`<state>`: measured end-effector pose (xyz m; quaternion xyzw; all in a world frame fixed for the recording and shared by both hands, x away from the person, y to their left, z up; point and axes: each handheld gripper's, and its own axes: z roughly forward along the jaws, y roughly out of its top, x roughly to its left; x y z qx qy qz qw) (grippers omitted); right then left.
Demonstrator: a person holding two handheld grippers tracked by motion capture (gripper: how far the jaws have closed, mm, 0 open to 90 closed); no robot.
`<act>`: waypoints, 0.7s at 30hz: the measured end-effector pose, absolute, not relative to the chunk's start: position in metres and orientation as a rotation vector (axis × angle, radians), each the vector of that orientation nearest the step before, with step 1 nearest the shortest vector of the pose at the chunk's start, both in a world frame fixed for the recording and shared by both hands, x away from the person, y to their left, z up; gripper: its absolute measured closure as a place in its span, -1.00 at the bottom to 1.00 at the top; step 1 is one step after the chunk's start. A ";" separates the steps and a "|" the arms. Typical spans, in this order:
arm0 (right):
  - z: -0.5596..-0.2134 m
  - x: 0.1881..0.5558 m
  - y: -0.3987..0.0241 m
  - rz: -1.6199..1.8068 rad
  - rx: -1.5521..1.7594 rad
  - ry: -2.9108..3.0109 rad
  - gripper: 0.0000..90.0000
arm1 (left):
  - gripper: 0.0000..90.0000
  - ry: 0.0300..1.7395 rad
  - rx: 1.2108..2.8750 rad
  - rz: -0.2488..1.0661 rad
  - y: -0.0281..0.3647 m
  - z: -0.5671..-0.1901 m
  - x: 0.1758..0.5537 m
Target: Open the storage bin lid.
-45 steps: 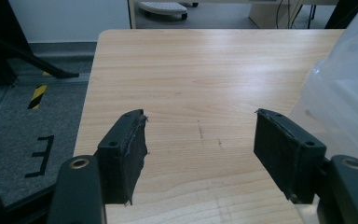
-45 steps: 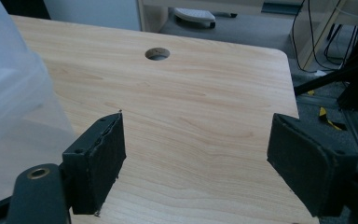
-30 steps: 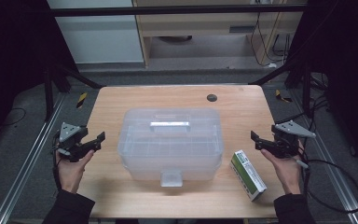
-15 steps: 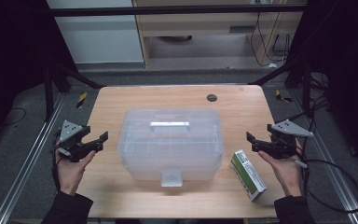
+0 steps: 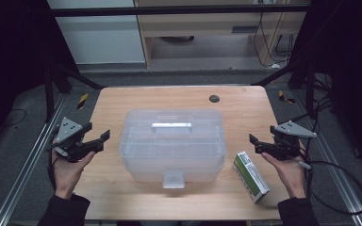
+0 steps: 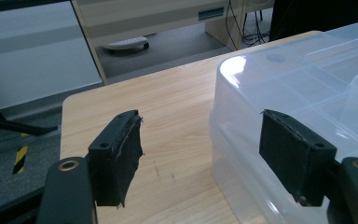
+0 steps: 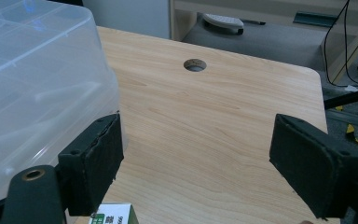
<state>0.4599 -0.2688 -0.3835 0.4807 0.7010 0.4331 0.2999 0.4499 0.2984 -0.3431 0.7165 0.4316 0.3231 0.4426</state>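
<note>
clear storage box (image 5: 172, 141) between left claw (image 5: 99, 140), right claw (image 5: 257, 144), both agape

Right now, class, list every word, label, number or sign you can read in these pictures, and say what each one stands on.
None can be read.
Green and white carton: printed marks on its top face, too small and blurred to read.
Clear plastic storage box: no lettering visible.
Yellow and black hazard stripes on the floor: a pattern, not words.
</note>
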 end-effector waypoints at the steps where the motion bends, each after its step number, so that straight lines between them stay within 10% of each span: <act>1: -0.384 0.461 -0.268 1.148 1.277 1.867 -0.61 | -0.36 1.059 1.788 0.796 0.296 -0.342 0.450; 21: -0.390 0.463 -0.270 1.116 1.275 1.891 -0.61 | -0.36 0.847 1.953 0.852 0.249 -0.307 0.464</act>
